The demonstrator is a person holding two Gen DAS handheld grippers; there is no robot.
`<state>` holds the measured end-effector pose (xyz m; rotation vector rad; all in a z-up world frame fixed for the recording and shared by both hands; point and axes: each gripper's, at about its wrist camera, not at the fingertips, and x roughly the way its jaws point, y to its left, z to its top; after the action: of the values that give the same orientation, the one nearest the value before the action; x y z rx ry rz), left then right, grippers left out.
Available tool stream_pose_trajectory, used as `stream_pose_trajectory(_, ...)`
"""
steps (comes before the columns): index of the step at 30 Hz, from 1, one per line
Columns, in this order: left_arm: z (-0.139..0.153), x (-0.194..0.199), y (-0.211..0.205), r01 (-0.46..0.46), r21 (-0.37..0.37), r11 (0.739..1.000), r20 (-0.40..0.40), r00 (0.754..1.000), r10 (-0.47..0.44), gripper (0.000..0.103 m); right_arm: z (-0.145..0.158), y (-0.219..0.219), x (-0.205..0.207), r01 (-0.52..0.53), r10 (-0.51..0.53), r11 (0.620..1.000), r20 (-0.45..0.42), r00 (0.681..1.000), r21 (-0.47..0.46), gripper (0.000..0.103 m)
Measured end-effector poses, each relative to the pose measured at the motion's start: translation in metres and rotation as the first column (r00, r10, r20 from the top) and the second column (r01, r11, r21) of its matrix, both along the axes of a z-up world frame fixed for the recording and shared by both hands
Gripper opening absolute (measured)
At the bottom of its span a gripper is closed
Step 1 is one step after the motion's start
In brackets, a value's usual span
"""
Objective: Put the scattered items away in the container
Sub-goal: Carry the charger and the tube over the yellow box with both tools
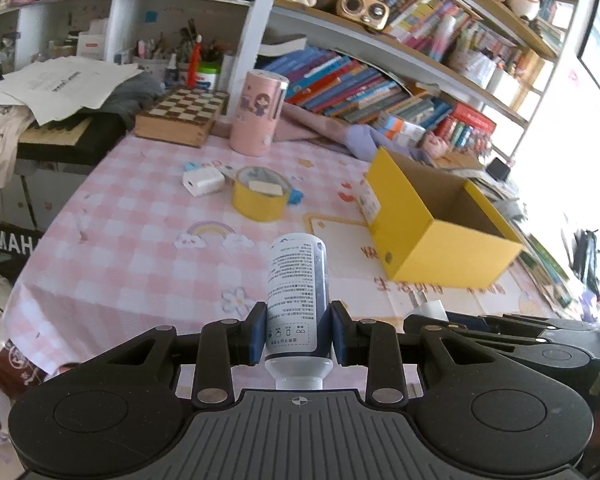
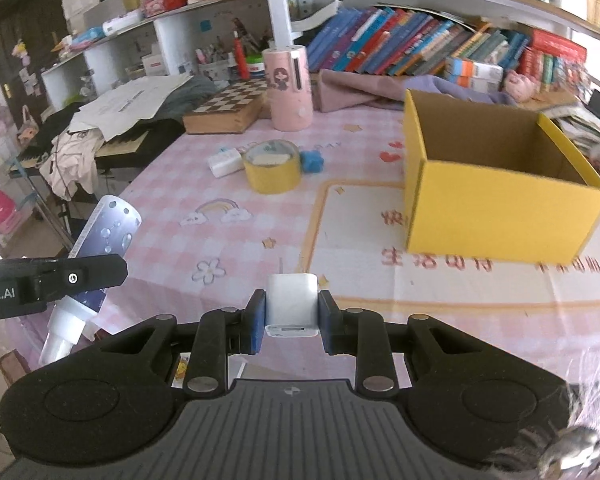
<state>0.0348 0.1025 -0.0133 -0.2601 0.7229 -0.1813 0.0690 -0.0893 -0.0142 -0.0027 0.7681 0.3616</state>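
Blue pads of the left claw (image 1: 299, 334) clamp a cylindrical spray bottle (image 1: 297, 296); the right claw (image 2: 291, 322) grips a white boxy charger (image 2: 291, 305).

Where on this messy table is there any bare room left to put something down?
Bare checked cloth spreads between the tape roll and the grippers, left of the yellow box. The box's inside shows nothing. It's crowded at the back: white charger, blue thing, pink canister, chessboard.

Pink checked cloth on bench (image 1: 140, 216); white bookshelves (image 1: 380, 80) crammed behind; bright window (image 1: 596, 40) glare at right.
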Motion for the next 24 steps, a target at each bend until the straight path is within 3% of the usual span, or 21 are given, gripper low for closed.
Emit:
stream_pose_trajectory(11, -0.009, -0.011, -0.030, 0.123, -0.014, 0.992, -0.023, 0.992, -0.123, 0.031, -0.009, -0.030, -0.037, 0.109, -0.109, 0.994, -0.030, 0.994, -0.019, 0.025)
stream_pose_trajectory(24, -0.012, 0.002, -0.076, 0.291, -0.015, 0.957, -0.028, 0.956, -0.291, 0.031, -0.011, -0.078, -0.055, 0.277, -0.278, 0.961, -0.044, 0.960, -0.026, 0.025)
